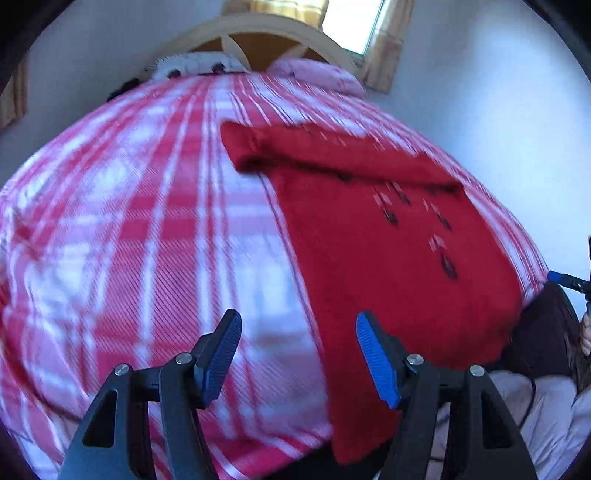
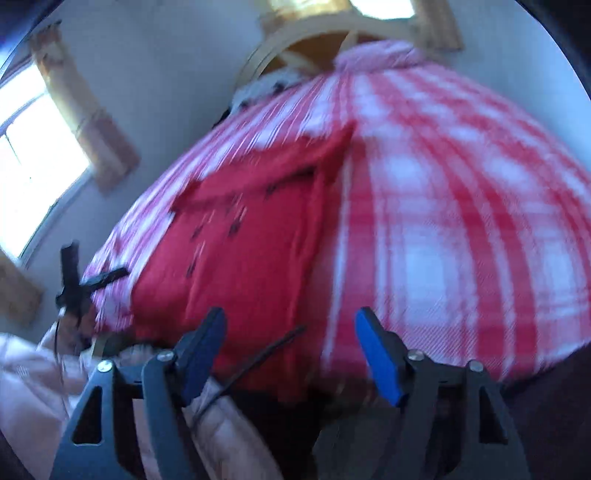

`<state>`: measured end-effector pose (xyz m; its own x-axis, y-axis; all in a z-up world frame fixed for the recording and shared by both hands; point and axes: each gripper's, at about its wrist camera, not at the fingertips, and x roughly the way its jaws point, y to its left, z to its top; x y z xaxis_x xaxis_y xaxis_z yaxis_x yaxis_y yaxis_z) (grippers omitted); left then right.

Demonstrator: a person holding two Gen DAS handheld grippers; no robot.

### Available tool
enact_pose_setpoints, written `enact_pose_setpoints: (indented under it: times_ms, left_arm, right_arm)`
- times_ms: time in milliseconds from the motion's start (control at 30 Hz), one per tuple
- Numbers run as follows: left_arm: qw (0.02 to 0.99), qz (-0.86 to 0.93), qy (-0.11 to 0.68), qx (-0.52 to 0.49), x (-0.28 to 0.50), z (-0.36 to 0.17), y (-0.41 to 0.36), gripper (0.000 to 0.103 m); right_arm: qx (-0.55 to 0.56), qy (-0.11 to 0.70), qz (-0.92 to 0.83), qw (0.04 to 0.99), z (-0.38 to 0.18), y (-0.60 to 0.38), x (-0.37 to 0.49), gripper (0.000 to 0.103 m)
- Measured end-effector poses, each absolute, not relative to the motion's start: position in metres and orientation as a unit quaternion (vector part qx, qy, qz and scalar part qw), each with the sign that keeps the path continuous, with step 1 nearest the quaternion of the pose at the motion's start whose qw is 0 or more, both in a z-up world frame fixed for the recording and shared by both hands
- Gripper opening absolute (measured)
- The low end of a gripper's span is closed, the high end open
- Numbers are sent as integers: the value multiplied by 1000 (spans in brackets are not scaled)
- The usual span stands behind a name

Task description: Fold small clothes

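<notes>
A small red knit garment [image 1: 388,251] with dark and pale embroidered marks lies flat on a red-and-white checked bedspread [image 1: 147,221]; one sleeve is folded across its top. It also shows in the right wrist view [image 2: 251,251], blurred. My left gripper [image 1: 299,332] is open and empty, above the garment's near left edge. My right gripper [image 2: 291,328] is open and empty, above the garment's near right edge. In the left wrist view the right gripper shows only as a blue fingertip [image 1: 554,276] at the far right.
The bedspread [image 2: 443,221] covers the whole bed. A wooden headboard [image 1: 266,33] and pillows [image 1: 317,74] are at the far end. Windows with yellow curtains [image 2: 85,122] break the white walls. My pale quilted jacket [image 2: 229,424] is at the near edge.
</notes>
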<state>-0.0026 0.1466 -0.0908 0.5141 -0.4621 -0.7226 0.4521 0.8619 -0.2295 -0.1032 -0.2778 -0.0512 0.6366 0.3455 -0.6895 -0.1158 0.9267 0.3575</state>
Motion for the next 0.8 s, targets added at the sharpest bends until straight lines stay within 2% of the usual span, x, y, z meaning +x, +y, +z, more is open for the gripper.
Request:
enact_pose_setpoints:
  times_ms: [67, 233, 267, 333, 367, 433, 533, 633, 733, 800]
  left_arm:
    - [867, -270, 419, 11, -12, -94, 139, 66]
    - [862, -286, 419, 14, -20, -95, 129, 66]
    - [862, -288, 418, 14, -21, -95, 129, 66]
    - [861, -294, 415, 18, -27, -96, 130, 66]
    - [860, -297, 414, 25, -30, -97, 130, 66]
    - [857, -302, 417, 38, -35, -96, 132, 66]
    - [849, -313, 424, 22, -41, -100, 136, 66]
    - [845, -312, 433, 16, -46, -102, 134, 66]
    - [831, -335, 444, 2, -51, -105, 133, 66]
    - [826, -335, 452, 14, -53, -113, 128, 66]
  right_arm:
    - [147, 411, 148, 888, -48, -276, -114, 47]
    - [172, 281, 80, 941, 35, -325, -194, 48]
    - [185, 237, 52, 952, 59, -343, -224, 51]
    - [190, 186, -13, 964, 85, -364, -264, 66]
    - [176, 179, -50, 967, 92, -367, -276, 72]
    - [135, 195, -91, 967, 97, -360, -282, 72]
    - [117, 244, -30, 962, 62, -327, -252, 80]
    - [131, 298, 21, 945, 8, -301, -203, 81]
    - [166, 377, 55, 910, -59, -283, -147, 73]
    - [181, 419, 63, 887, -96, -272, -131, 62]
